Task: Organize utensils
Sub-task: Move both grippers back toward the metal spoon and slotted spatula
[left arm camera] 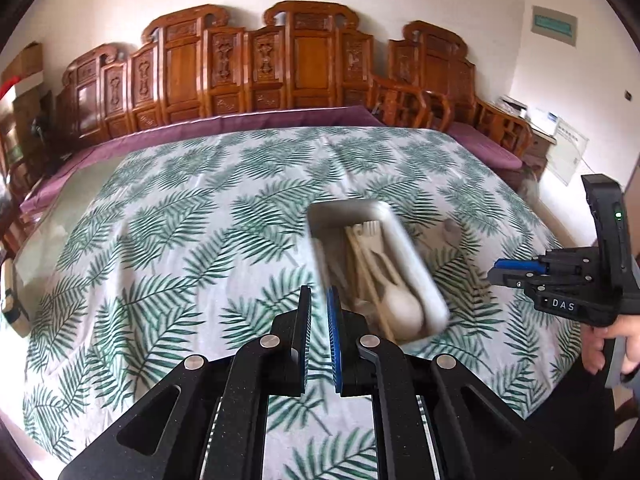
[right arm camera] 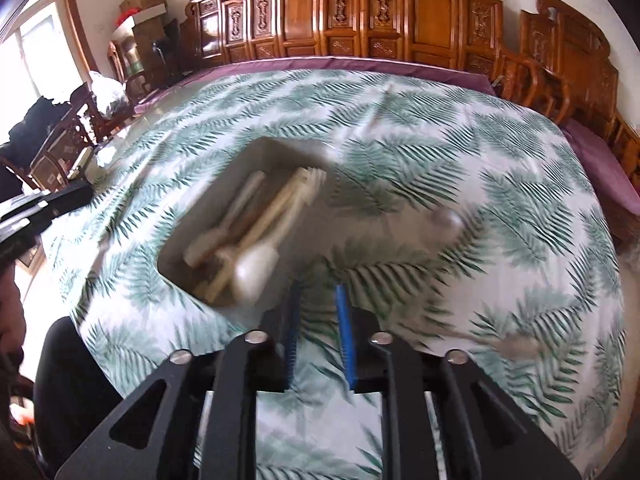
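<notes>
Most of the utensils (left arm camera: 382,276) are already lying lengthwise in the tray (left arm camera: 416,264) in the middle of the bench (left arm camera: 160,240), probably so they stay bundled. One spoon (right arm camera: 448,220) is still loose on the cloth just right of the tray. Left gripper (left arm camera: 319,332) sits near the tray's near end, jaws almost together, holding nothing. Right gripper (right arm camera: 318,336) has its jaws a bit apart and empty, likely freed up for that spoon.
</notes>
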`<action>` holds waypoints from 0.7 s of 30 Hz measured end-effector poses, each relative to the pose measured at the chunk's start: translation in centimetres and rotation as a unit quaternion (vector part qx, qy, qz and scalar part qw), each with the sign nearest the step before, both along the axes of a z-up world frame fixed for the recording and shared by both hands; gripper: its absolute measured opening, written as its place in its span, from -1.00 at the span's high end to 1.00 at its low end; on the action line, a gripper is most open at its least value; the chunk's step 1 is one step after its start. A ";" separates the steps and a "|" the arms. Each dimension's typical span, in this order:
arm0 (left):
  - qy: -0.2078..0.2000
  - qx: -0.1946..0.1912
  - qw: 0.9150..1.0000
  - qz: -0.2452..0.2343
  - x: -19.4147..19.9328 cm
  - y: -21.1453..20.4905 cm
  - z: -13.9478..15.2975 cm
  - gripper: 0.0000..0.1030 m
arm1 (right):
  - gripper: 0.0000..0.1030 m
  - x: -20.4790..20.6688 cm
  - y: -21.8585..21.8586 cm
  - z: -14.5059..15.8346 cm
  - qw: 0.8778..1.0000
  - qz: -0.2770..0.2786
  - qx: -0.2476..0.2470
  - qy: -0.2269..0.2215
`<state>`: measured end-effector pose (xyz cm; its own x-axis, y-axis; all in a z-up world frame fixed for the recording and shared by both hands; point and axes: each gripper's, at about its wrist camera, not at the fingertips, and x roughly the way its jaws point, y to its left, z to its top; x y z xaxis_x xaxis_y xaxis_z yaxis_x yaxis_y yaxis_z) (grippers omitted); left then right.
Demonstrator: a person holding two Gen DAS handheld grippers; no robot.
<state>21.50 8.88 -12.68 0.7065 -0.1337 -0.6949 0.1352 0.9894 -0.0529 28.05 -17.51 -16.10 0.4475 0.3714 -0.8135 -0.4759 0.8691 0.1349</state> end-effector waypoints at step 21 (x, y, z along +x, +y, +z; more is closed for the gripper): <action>0.056 -0.029 0.993 -0.099 3.3 -10.3 -2.4 0.85 | 0.21 5.4 -8.2 -5.6 0.993 0.043 -0.101 0.052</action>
